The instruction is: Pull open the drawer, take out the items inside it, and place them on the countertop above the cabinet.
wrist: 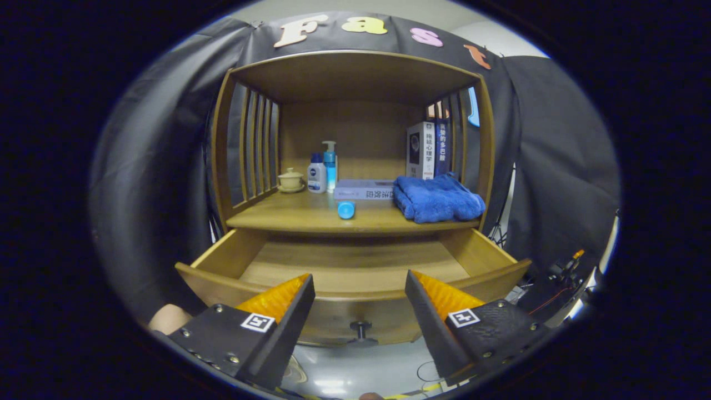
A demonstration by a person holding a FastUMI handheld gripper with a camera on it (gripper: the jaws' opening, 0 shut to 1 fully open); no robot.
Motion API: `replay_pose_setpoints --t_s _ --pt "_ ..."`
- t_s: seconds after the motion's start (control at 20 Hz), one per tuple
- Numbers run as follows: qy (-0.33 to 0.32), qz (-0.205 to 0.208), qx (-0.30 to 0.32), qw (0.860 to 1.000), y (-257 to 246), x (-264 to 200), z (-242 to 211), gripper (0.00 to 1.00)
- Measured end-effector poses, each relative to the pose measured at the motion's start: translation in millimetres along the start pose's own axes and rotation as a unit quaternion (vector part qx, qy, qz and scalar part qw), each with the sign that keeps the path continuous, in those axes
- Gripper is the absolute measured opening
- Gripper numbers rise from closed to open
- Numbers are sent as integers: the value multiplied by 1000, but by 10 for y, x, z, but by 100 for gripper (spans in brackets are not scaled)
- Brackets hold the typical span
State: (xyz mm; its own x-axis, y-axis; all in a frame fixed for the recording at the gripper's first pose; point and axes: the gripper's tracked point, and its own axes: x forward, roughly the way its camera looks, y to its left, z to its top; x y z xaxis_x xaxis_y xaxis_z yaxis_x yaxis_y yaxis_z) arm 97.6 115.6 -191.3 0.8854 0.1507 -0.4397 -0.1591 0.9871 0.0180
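From the gripper view, the drawer point(355, 266) is standing pulled well out of the cabinet point(355, 72), its knob point(361, 329) pointing back toward the gripper point(360, 294). The jaws are sitting wide apart and gripping nothing, the drawer's front rail running across between them. What I can see of the drawer floor is looking bare — though the strip just behind the front rail is hidden, so I cannot be sure.

Up on the surface point(311, 214) above the drawer, things are lying about: a folded blue towel point(439, 199) at about two o'clock from the drawer, a small blue-capped bottle point(346, 209) near the front edge at twelve, a flat book point(364, 190) behind it. A cup point(291, 180) and two bottles point(323, 171) are standing further back at eleven.

My guess is the opening is done and the emptying is finished or nearly so.
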Motion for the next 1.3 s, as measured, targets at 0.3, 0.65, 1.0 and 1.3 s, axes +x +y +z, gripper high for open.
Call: replay_pose_setpoints --t_s 0.3,0.65,1.0,1.3 --pt "9 11 35 999 12 131 -181 98" --pt "1 24 41 999 -2 142 -154 98" --pt "0 34 37 999 -14 330 -90 99" --pt "-4 26 35 999 60 571 -6 99"
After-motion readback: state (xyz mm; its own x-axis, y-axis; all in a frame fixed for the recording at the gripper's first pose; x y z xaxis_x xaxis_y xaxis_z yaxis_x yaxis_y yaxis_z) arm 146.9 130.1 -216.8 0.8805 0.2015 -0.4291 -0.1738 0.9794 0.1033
